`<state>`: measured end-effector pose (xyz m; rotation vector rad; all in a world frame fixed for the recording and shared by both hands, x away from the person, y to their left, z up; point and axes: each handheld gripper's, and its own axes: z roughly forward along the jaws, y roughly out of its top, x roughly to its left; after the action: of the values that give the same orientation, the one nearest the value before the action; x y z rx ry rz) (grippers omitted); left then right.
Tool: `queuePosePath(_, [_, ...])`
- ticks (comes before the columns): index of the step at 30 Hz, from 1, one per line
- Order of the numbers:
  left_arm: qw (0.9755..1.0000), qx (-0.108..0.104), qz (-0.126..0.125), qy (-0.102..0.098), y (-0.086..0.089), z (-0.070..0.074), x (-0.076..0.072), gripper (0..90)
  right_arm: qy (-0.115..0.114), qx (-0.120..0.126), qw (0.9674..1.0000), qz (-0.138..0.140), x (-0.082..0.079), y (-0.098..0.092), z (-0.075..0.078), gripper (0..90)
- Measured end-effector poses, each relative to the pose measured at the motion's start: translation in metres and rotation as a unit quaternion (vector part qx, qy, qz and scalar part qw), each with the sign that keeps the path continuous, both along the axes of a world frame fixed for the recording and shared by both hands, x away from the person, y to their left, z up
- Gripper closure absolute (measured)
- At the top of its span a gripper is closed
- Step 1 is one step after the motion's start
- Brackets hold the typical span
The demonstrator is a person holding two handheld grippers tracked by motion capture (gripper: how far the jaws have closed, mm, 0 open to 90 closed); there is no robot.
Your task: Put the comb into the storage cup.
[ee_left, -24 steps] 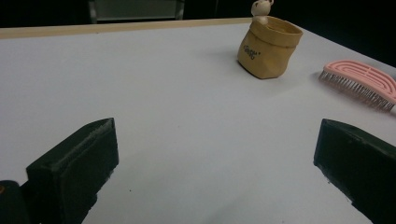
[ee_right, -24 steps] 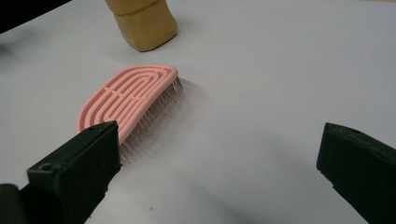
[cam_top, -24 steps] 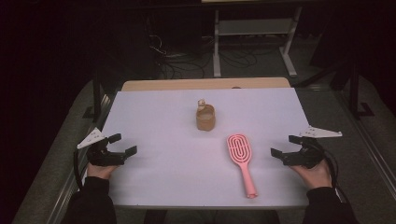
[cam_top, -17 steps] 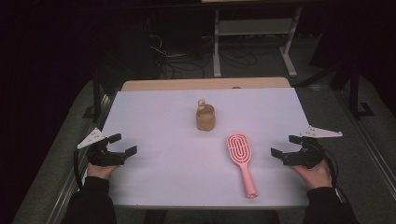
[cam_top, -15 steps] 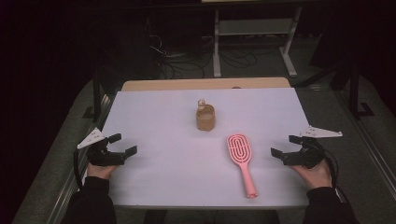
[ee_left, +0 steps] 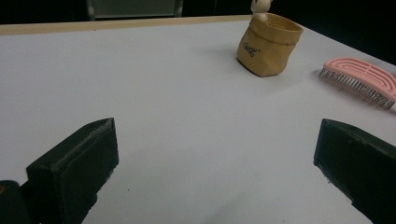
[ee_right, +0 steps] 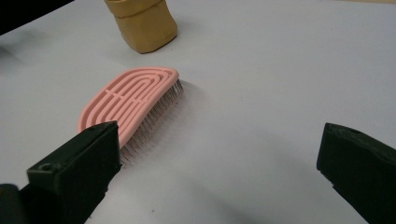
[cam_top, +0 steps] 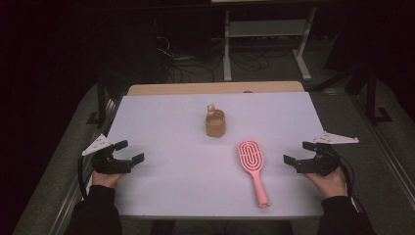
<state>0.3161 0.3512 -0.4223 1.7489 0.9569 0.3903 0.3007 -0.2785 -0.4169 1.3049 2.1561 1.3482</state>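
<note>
On the white table, a small tan pouch-shaped holder stands mid-table; nearer, right of it, a pink vented plastic hairbrush lies bristles-down. It looks light and stiff; its slim handle suits pinching. The left gripper and right gripper are spread, empty.

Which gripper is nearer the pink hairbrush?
Right. The right gripper sits just beside the pink hairbrush, open; the left gripper is far across the table.
</note>
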Motion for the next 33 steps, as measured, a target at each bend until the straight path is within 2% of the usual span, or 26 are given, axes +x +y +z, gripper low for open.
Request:
queuePosePath(4, [1.0000,-0.002,0.001,-0.001,0.000,0.000,0.000,0.0,-0.006,0.000,1.0000,0.000,-0.002,0.001,0.005,0.0])
queuePosePath(11, [1.0000,-0.002,0.000,-0.002,0.000,0.000,0.000,0.0,-0.004,-0.002,1.0000,0.003,-0.003,0.004,0.008,0.0])
queuePosePath(33, [1.0000,0.000,-0.001,-0.003,0.000,0.000,0.000,0.0,-0.010,-0.014,0.9986,0.051,-0.011,0.030,0.015,0.0])
